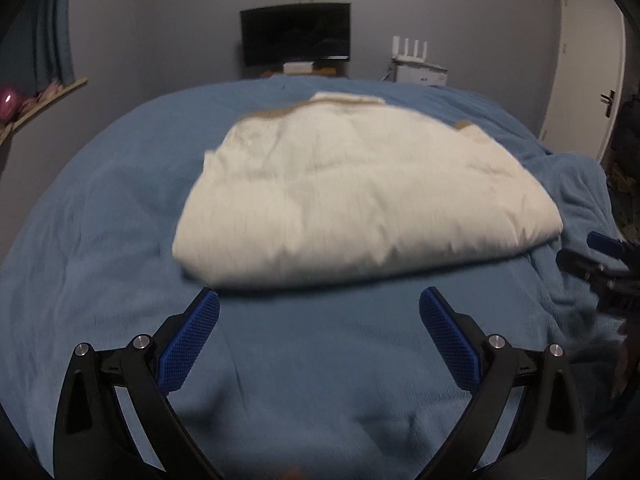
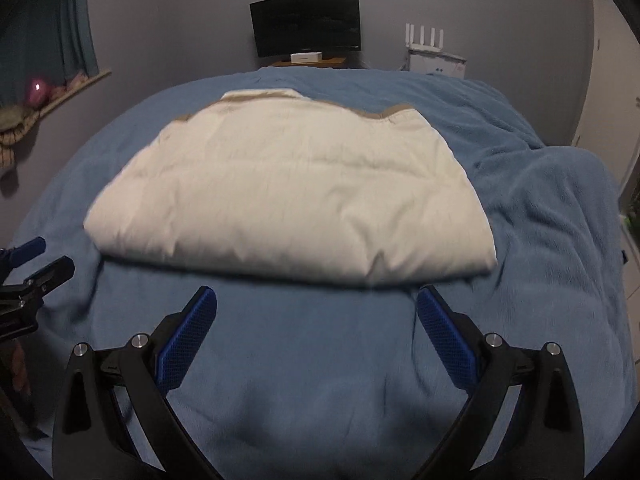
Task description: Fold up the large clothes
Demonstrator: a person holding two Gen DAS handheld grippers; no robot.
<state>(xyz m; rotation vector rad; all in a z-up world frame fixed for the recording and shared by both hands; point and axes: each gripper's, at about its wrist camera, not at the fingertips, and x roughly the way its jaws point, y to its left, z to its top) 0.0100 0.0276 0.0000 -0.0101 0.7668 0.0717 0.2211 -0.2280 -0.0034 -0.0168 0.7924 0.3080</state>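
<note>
One folded garment (image 1: 360, 196) lies crosswise, collar away.

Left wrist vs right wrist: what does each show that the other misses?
Left wrist only: a white door with a dark handle at the right edge, and the right claw entering from the right beside the garment's corner.

Right wrist only: the left claw entering from the left, and more of the rumpled blue blanket right of the garment.

Both: the cream folded garment lying flat with a tan trim at its far edge, each view's own claw open and empty just short of its near edge, the dark monitor and white router behind.
</note>
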